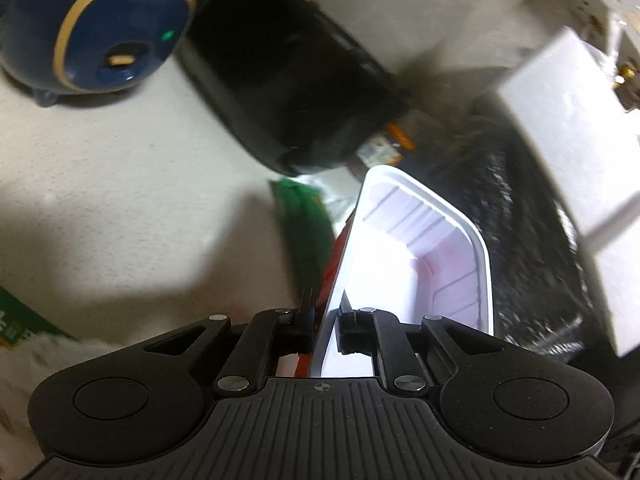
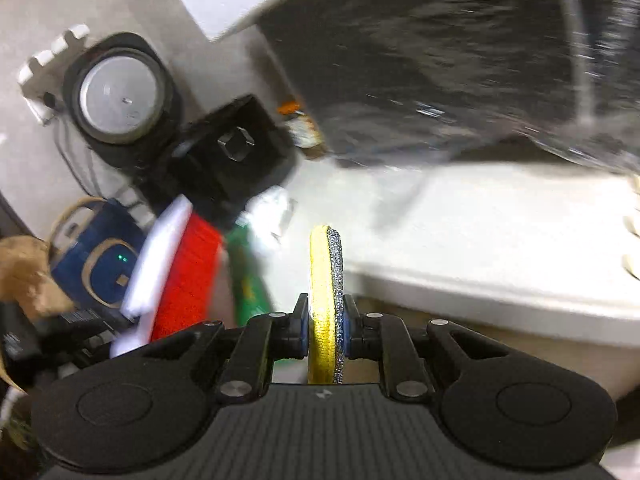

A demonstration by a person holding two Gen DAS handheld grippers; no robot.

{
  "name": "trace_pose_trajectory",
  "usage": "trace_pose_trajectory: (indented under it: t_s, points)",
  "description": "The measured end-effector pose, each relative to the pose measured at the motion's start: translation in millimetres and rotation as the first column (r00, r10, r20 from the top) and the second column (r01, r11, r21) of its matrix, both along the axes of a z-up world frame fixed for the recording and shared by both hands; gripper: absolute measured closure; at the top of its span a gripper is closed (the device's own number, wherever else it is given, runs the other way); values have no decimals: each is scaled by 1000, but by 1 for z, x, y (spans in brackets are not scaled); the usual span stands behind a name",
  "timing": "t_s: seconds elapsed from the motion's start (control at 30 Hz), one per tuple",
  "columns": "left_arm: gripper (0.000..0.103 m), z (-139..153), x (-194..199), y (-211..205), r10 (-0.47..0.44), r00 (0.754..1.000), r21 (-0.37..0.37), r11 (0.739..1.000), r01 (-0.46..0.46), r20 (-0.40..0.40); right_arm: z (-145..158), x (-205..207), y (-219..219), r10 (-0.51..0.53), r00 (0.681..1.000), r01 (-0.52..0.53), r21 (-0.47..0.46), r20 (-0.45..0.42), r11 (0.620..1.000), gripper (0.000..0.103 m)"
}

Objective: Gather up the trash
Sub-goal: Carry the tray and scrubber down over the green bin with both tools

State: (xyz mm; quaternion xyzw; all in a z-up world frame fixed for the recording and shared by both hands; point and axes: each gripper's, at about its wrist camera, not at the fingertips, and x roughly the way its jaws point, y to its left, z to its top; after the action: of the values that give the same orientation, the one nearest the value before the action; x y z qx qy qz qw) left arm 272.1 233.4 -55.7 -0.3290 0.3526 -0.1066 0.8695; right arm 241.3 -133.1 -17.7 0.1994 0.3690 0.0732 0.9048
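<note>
The left gripper pinches the near wall of a white plastic tray, which stands tilted straight ahead of its fingers; the tray's outer face shows red. A green packet lies just left of the tray, its printing too blurred to read. The right gripper is clamped on a yellow sponge with a grey scouring side, held on edge between the pads. Ahead and to the right spreads a black trash bag. No writing is legible.
</note>
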Motion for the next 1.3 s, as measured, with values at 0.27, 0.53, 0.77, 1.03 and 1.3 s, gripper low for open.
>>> trace_pose_trajectory:
  t_s: [0.27, 0.53, 0.77, 1.03, 1.3]
  points:
    - [90, 12, -47, -49, -50, 998, 29, 998, 49, 36, -19, -24, -43, -35, 999, 35, -2, -34, 999, 88]
    - [90, -15, -86, -141, -57, 997, 38, 998, 59, -54, -37, -34, -86, 139, 989, -141, -47, -51, 989, 88]
    - [90, -62, -111, -183, -42, 976, 69, 996, 58, -212, -65, -36, -116, 229, 966, -233, -27, -119, 972, 88]
    - [90, -135, -134, -174, 14, 910, 90, 996, 26, -415, -94, -26, -107, 285, 937, -294, -17, -201, 956, 88]
    - [90, -218, -126, -154, -10, 798, 140, 983, 119, -603, -126, -25, -99, 174, 951, -198, -71, -255, 978, 88]
